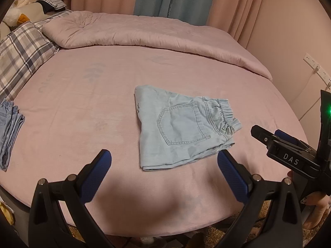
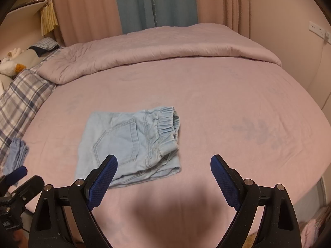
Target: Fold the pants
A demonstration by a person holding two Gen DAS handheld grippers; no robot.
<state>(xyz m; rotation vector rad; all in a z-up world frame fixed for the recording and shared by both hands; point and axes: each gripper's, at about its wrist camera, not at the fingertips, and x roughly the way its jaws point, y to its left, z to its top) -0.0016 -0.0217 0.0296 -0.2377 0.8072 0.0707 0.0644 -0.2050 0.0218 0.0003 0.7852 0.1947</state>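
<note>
Light blue denim pants [image 1: 182,128] lie folded into a compact square on the pink bed sheet [image 1: 82,111], back pocket up, elastic waistband to the right. My left gripper [image 1: 164,155] hovers open over the bed's near edge, just short of the pants' near edge, holding nothing. In the right wrist view the same pants [image 2: 130,142] lie ahead and to the left. My right gripper [image 2: 164,160] is open and empty, its left finger [image 2: 103,181] overlapping the pants' near corner in the picture. From the left wrist view the right gripper [image 1: 266,137] shows at the right edge.
A second folded pile of blue denim [image 1: 9,132] rests at the bed's left edge. A rolled pink duvet [image 1: 155,35] runs across the far side. Plaid pillows [image 1: 22,55] and a plush toy [image 1: 14,14] sit far left. Curtains hang behind; a wall socket strip [image 1: 316,68] is at right.
</note>
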